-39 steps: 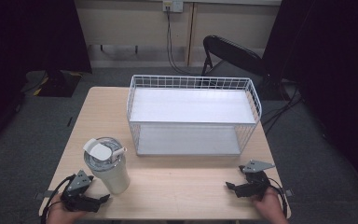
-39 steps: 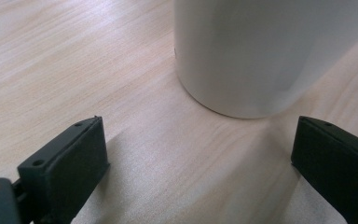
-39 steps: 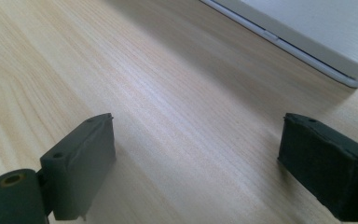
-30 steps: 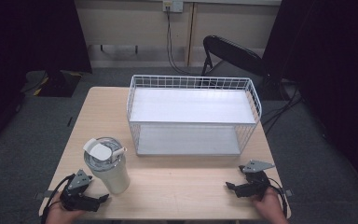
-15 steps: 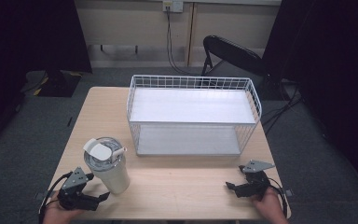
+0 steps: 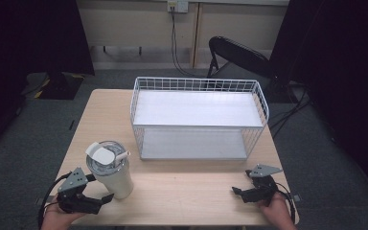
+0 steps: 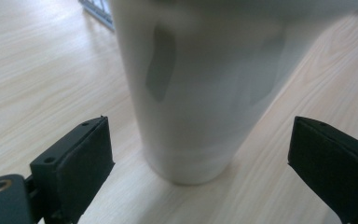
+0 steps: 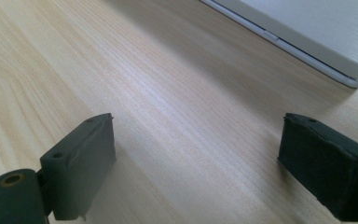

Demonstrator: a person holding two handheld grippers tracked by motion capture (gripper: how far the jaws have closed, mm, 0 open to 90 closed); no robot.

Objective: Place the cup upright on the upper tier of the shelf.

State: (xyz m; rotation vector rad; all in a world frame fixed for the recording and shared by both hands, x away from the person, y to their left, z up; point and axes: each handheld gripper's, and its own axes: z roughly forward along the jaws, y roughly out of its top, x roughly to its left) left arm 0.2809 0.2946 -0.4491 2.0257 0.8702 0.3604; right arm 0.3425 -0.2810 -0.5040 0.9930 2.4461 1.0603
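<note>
A white tumbler (image 6: 111,176) with a clear lid and a flip tab stands upright near the table's front left. My left gripper (image 6: 100,190) is open just left of its base. In the left gripper view the tumbler (image 7: 191,84) rises close ahead of the left gripper (image 7: 200,140), its foot in line with the gap between the spread jaws and touching neither. My right gripper (image 6: 239,191) rests open near the front right edge, pointing left. Only bare wood lies between the jaws of the right gripper (image 8: 196,140).
A white wire basket (image 6: 196,126) with a flat white floor takes up the middle and back of the table. Its corner (image 8: 307,44) lies ahead of the right gripper. A black folding chair (image 6: 239,52) stands behind the table. Bare wood runs between the two grippers.
My left gripper has crept slightly closer to the tumbler's base. The right gripper, tumbler and basket have stayed put.
</note>
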